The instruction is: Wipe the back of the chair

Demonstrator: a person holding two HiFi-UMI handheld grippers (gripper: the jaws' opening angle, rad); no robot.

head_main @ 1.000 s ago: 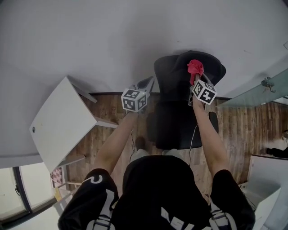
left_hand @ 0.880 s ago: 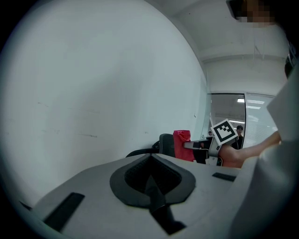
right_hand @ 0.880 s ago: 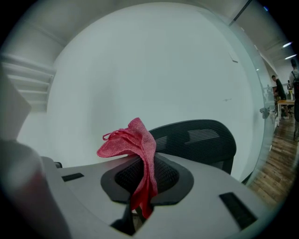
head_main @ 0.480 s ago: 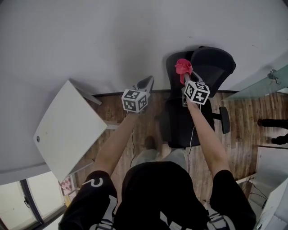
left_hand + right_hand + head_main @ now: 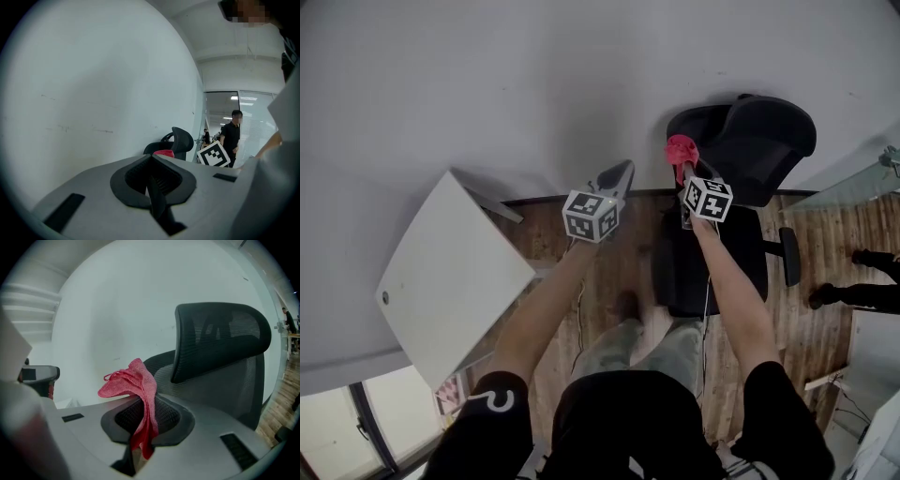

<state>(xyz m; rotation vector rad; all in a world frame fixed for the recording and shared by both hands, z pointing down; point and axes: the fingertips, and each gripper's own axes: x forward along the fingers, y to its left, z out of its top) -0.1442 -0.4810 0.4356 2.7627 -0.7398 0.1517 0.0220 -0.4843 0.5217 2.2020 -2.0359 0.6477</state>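
The right gripper (image 5: 140, 432) has its jaws pinched on a red cloth (image 5: 133, 385). The cloth is bunched into a loose fold above the jaws, and a strip of it hangs down between them. In the right gripper view, a black chair (image 5: 220, 362) fills the right half of the frame behind the cloth. Its padded headrest (image 5: 220, 331) sits above a grey mesh back. The cloth is close to the back, but contact cannot be made out.

The left gripper (image 5: 152, 180) has its jaws pressed together with nothing between them. It points at a plain white wall (image 5: 93, 93). The chair, the red cloth and the right gripper's marker cube (image 5: 213, 155) show small at that frame's centre right. A bystander (image 5: 232, 136) in dark clothes stands further right.

In the head view, the right gripper (image 5: 682, 173) is at upper centre right, holding the cloth (image 5: 681, 148) at the left edge of the chair's back (image 5: 759, 141). The left gripper (image 5: 617, 176) is raised just left of it, clear of the chair. Below them the person's bare forearms reach up the frame over a wooden floor (image 5: 609, 272). A white table (image 5: 450, 281) stands at the left of the frame, against the wall.
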